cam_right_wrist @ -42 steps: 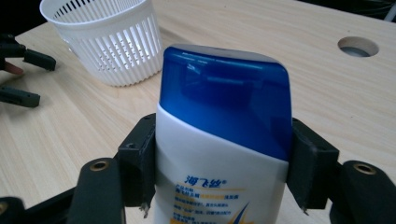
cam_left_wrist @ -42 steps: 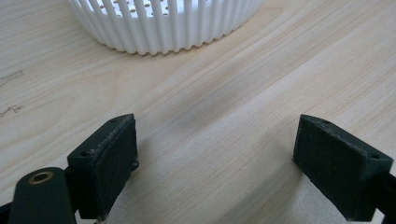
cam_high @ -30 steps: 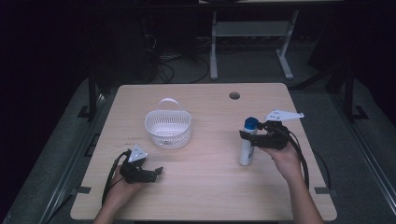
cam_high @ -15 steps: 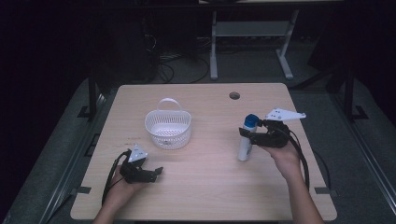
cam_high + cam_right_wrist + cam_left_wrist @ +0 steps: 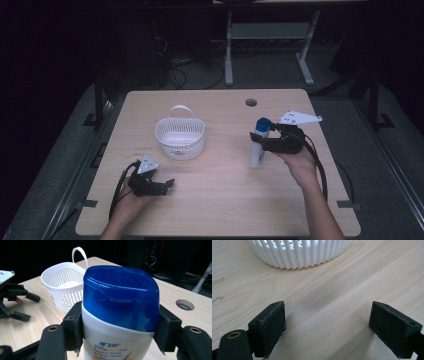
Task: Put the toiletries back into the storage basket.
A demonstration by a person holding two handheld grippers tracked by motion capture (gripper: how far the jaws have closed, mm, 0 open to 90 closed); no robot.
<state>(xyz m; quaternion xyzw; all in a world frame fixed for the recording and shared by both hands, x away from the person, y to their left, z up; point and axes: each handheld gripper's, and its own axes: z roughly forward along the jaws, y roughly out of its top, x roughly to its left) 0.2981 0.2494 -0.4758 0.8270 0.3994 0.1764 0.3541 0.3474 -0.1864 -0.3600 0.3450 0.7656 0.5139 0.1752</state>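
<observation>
Right gripper (image 5: 261, 142) clamps bottle (image 5: 258, 145) — seemingly mid-table; left gripper (image 5: 167, 184) gapes near basket (image 5: 180, 138).

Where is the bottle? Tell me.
The bottle stands upright at the table's right in the high view, clamped in the right gripper, right of the basket.

One marking is legible. In my right gripper view, the white plastic bottle with the blue flip cap (image 5: 120, 322) carries a line of blue Chinese characters on its front, just below the cap; they appear to read 海飞丝, with yellow and blue graphics beneath. I cannot make out the printing on that bottle in the high view.
</observation>
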